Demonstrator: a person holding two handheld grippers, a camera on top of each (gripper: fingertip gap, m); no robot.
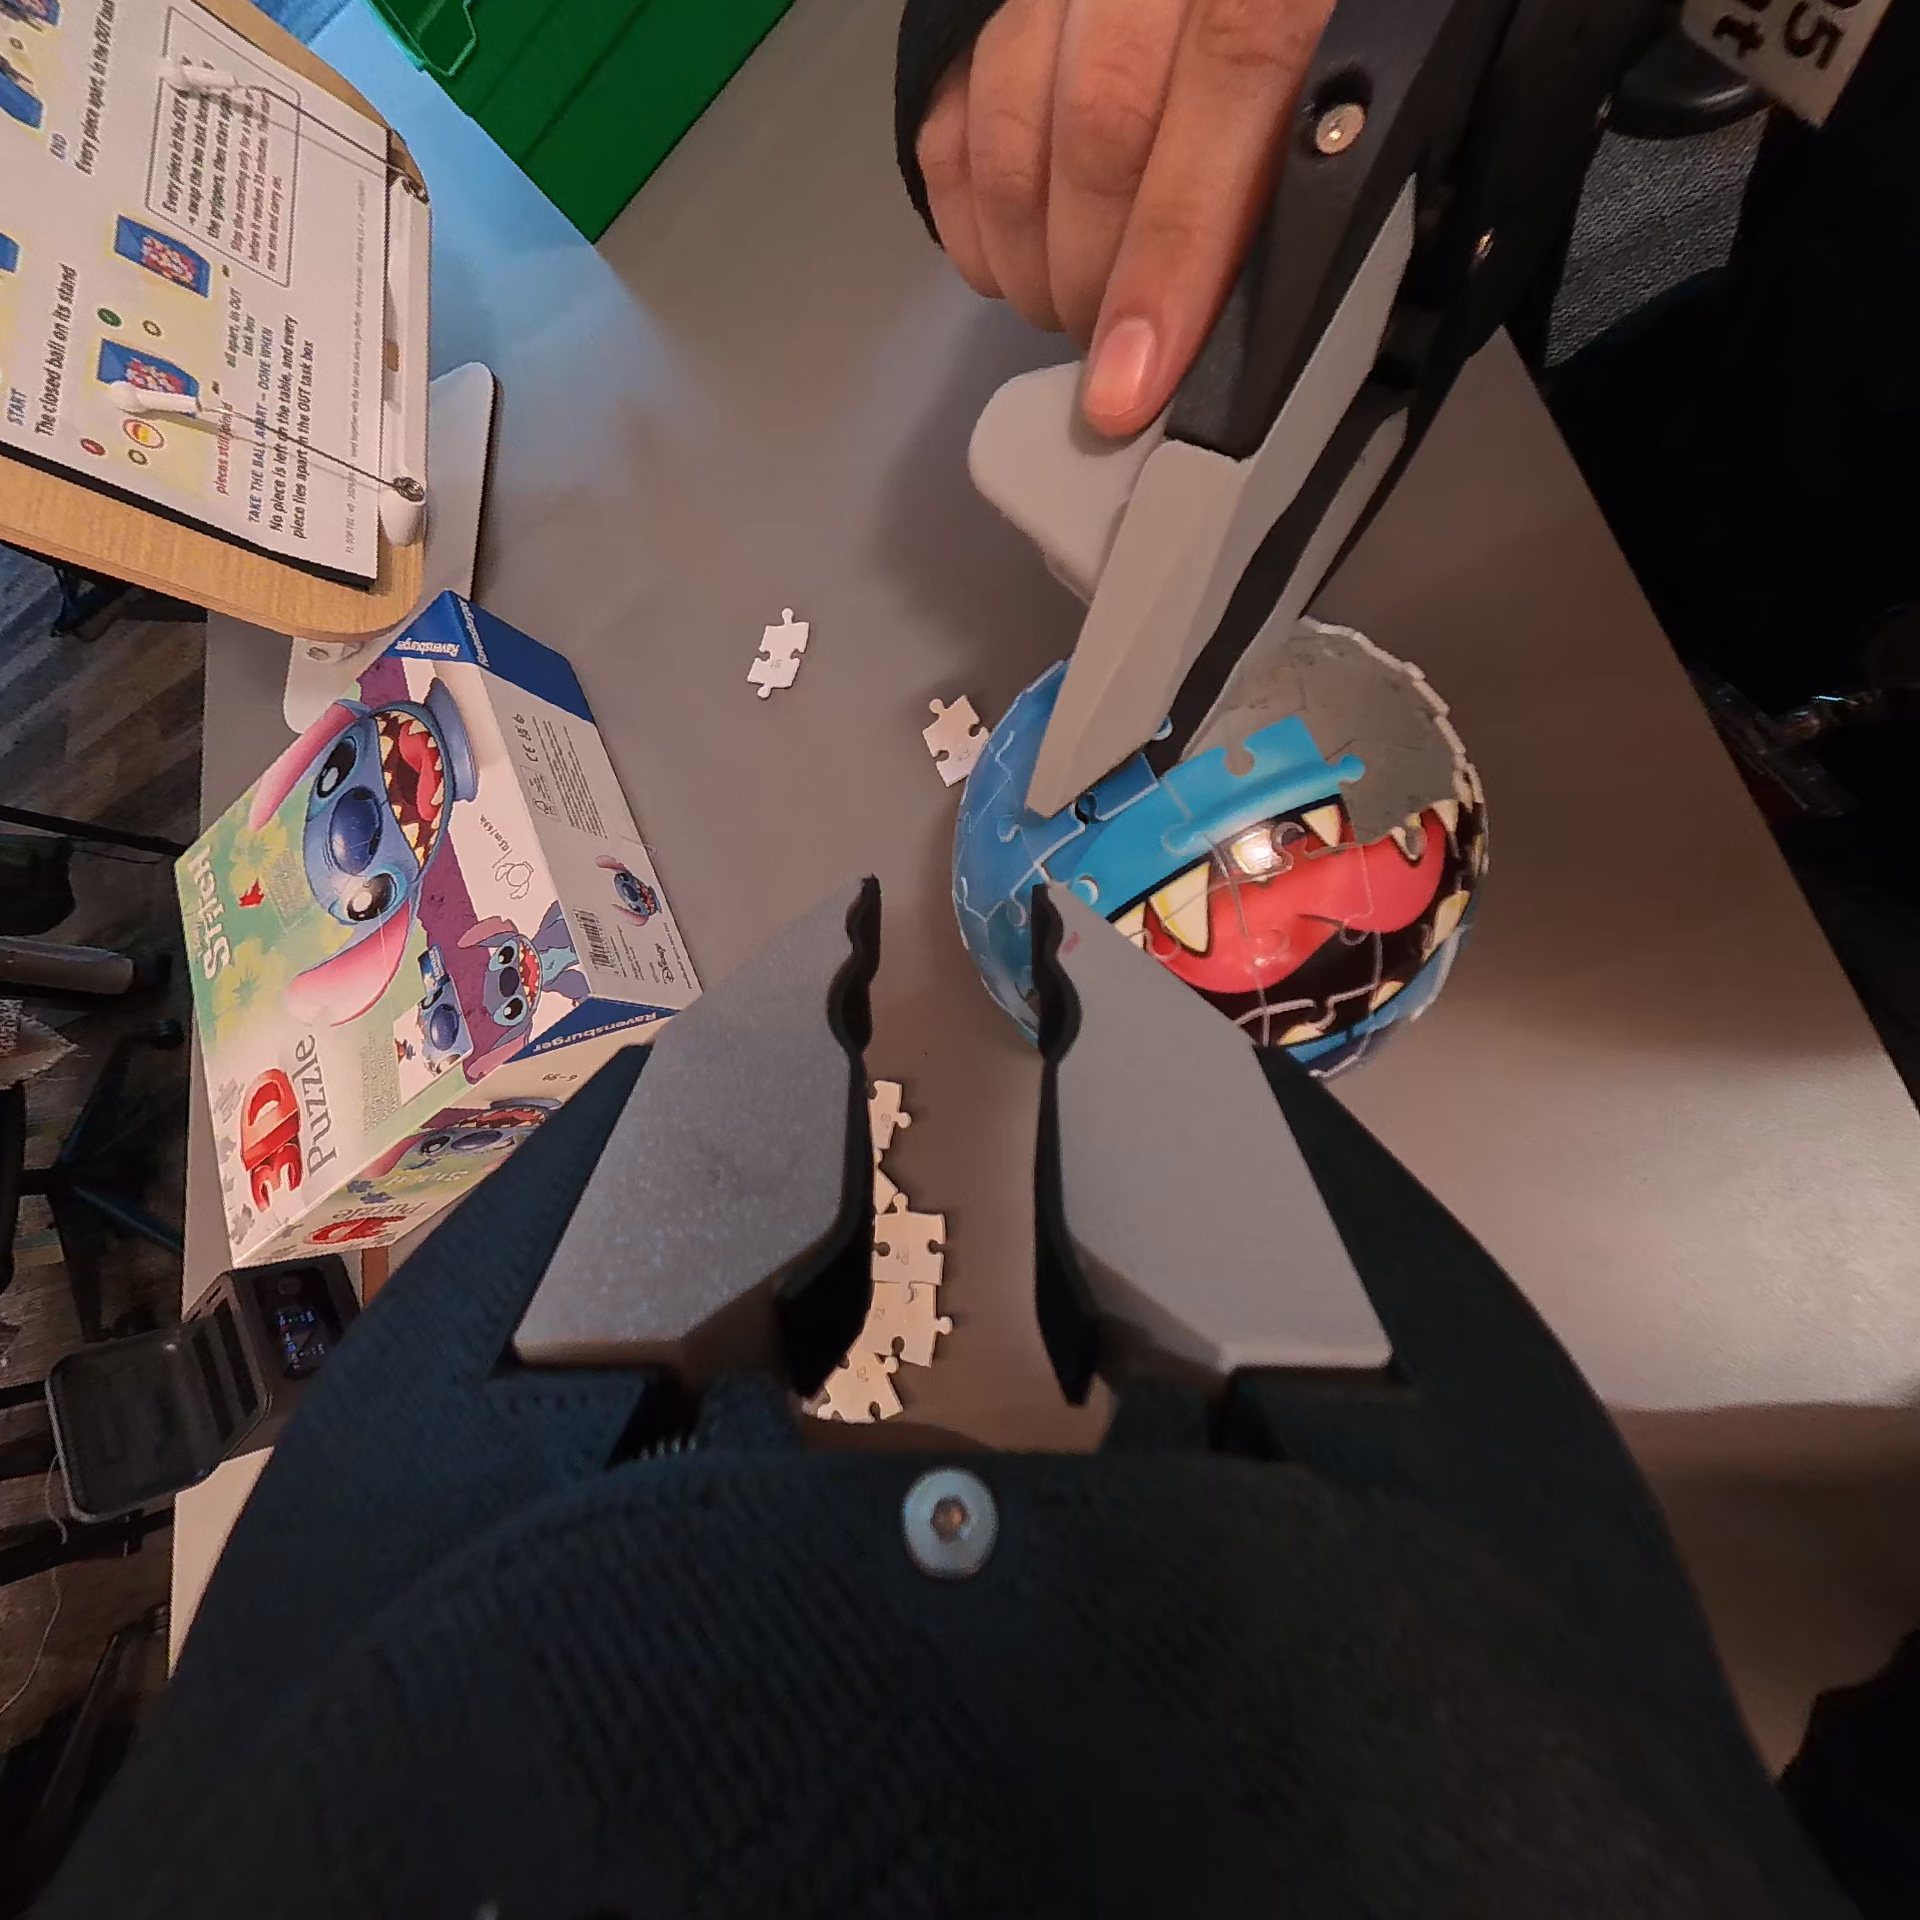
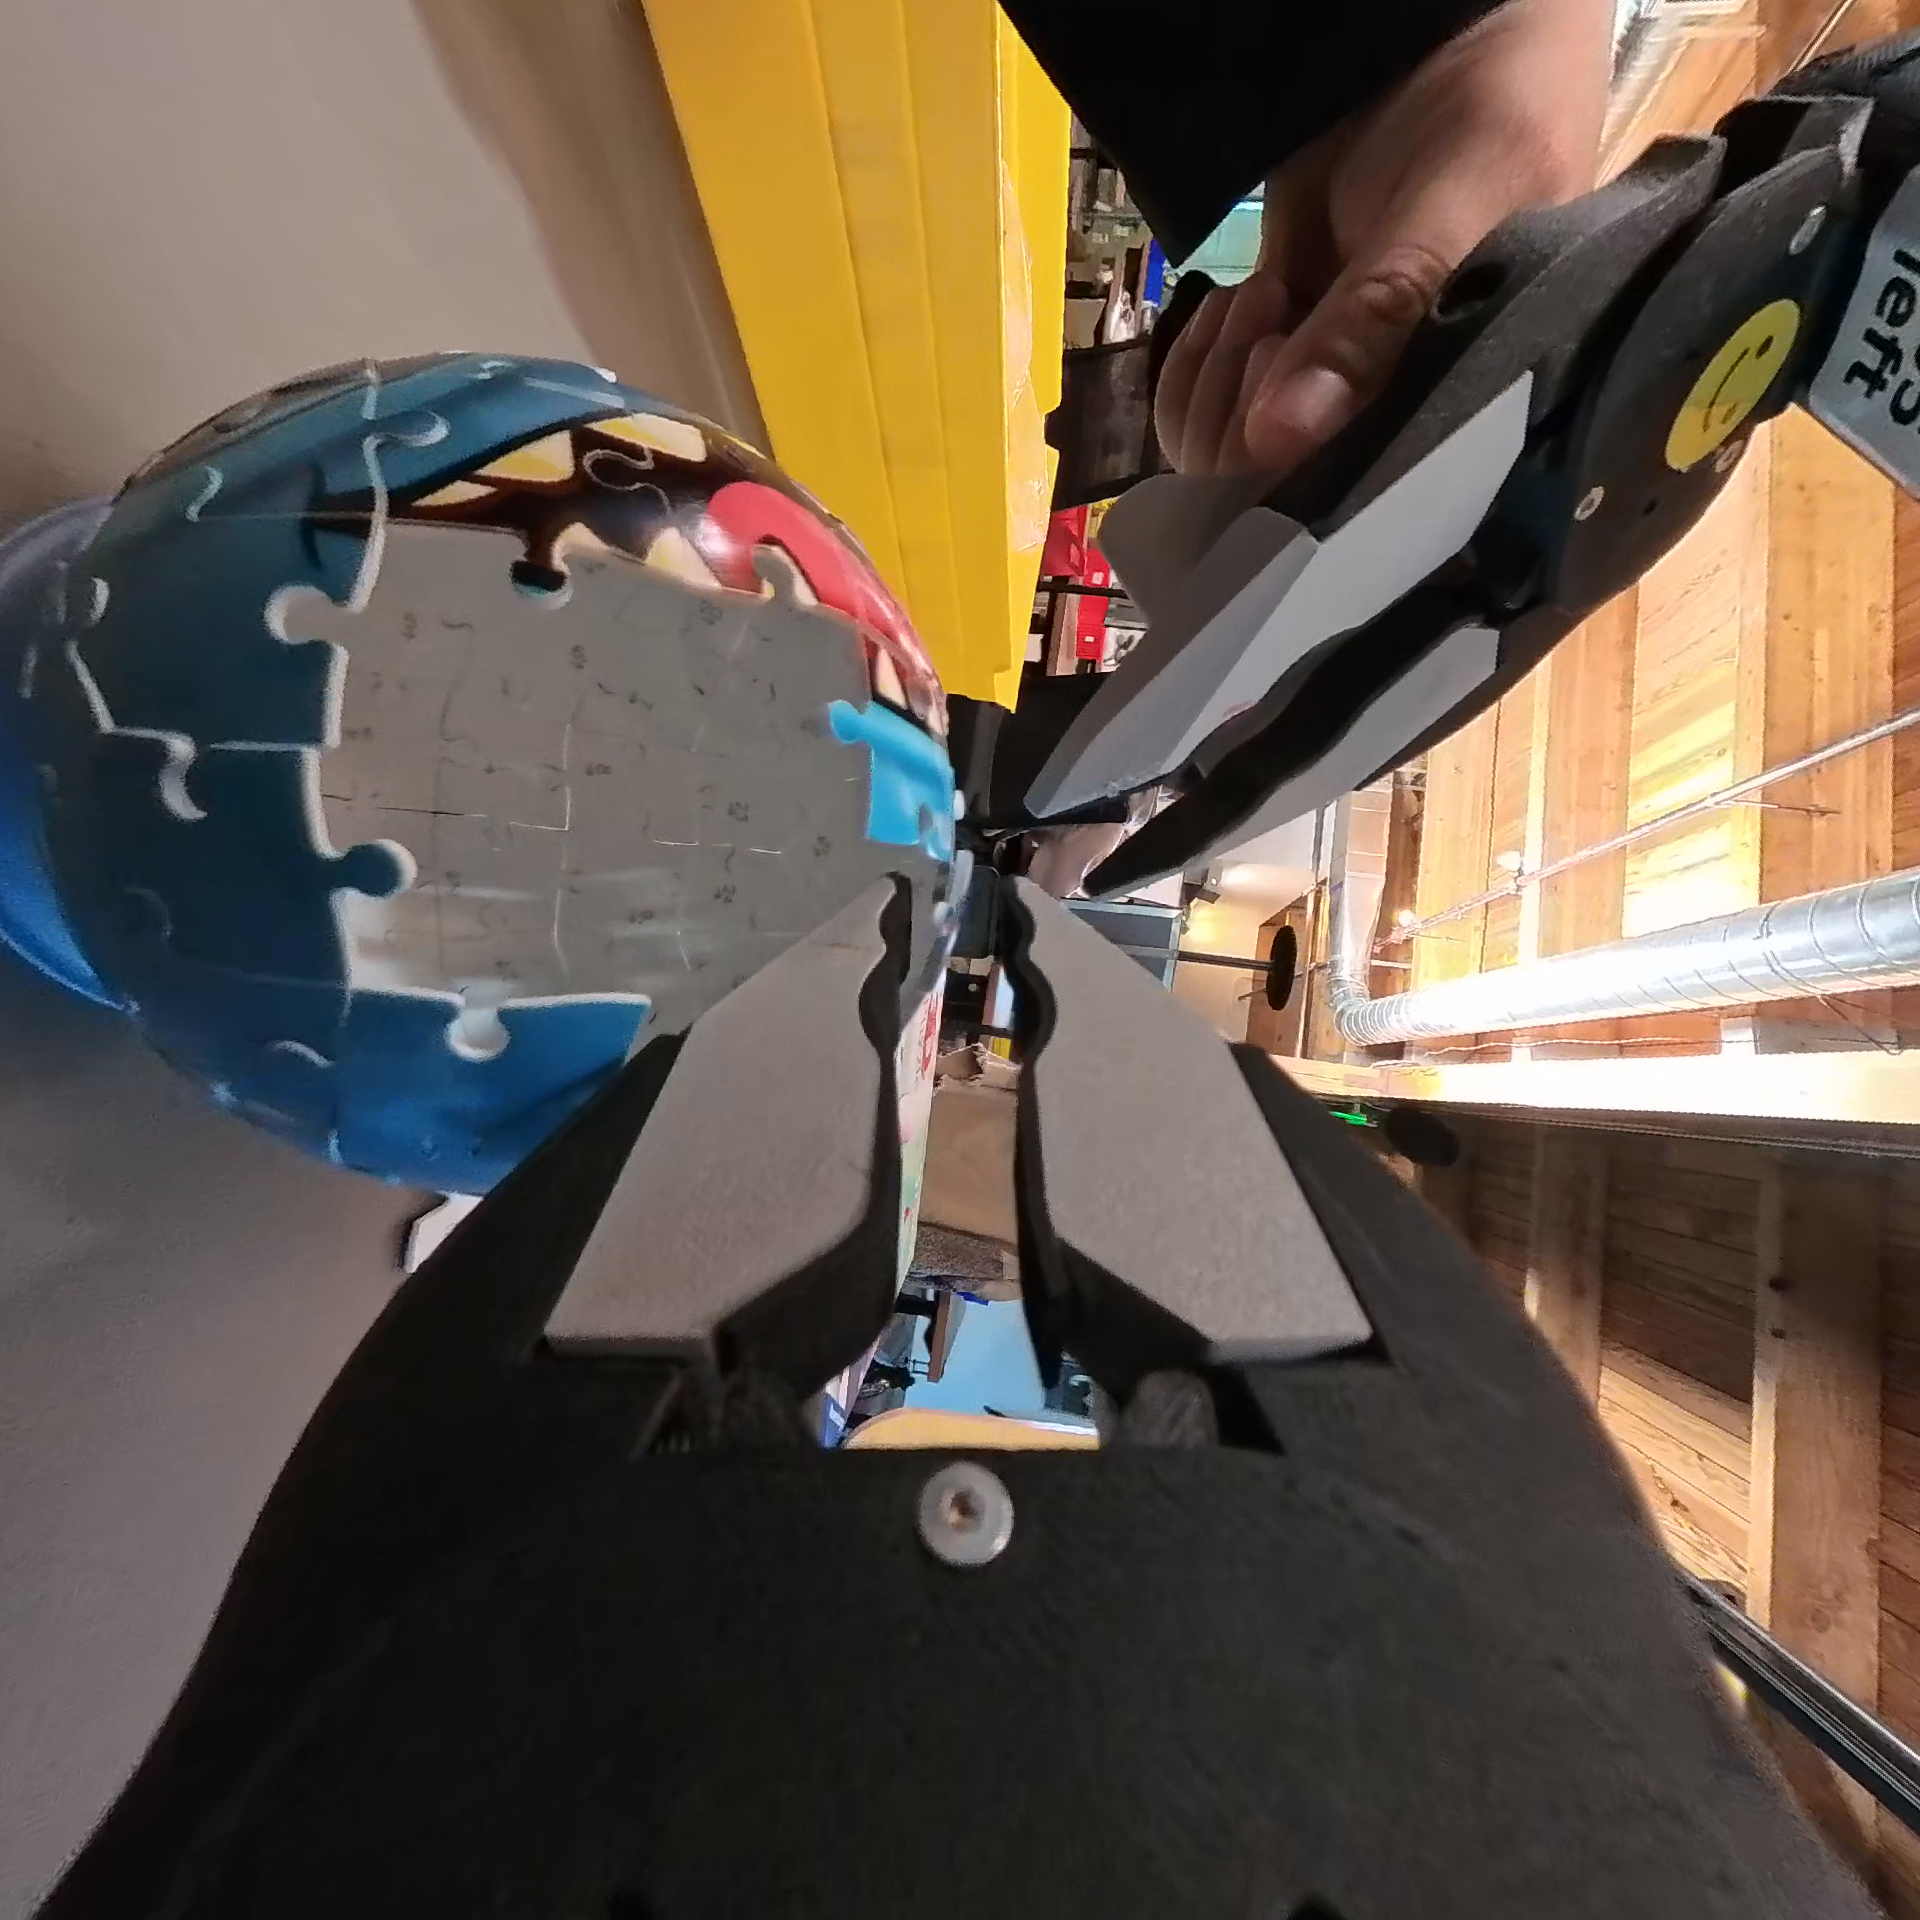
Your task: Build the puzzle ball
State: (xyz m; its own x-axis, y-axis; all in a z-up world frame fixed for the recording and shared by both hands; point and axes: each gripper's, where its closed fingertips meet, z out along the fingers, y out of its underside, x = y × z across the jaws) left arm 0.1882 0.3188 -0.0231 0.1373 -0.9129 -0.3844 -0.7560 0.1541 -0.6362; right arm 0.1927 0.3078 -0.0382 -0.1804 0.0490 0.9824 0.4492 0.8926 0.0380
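Observation:
The puzzle ball (image 1: 1299,914) stands part-built on the grey table, blue with a red mouth and teeth, and an open gap at the top shows its grey inside (image 2: 582,748). My right gripper (image 1: 1110,769) comes down from above and straddles the ball's rim, one finger outside on the blue wall and one inside. In its own view (image 2: 951,894) the jaws stand a little apart around the rim. My left gripper (image 1: 956,904) is open and empty, just left of the ball; it also shows in the right wrist view (image 2: 1070,847). Loose white pieces (image 1: 777,652) (image 1: 956,738) lie nearby.
A small pile of pieces (image 1: 899,1247) lies under my left gripper. The puzzle box (image 1: 416,914) lies at the left. A clipboard with an instruction sheet (image 1: 208,312) and a green bin (image 1: 582,83) stand behind. A yellow bin (image 2: 914,312) is beyond the ball. My left and right fingertips are right by each other.

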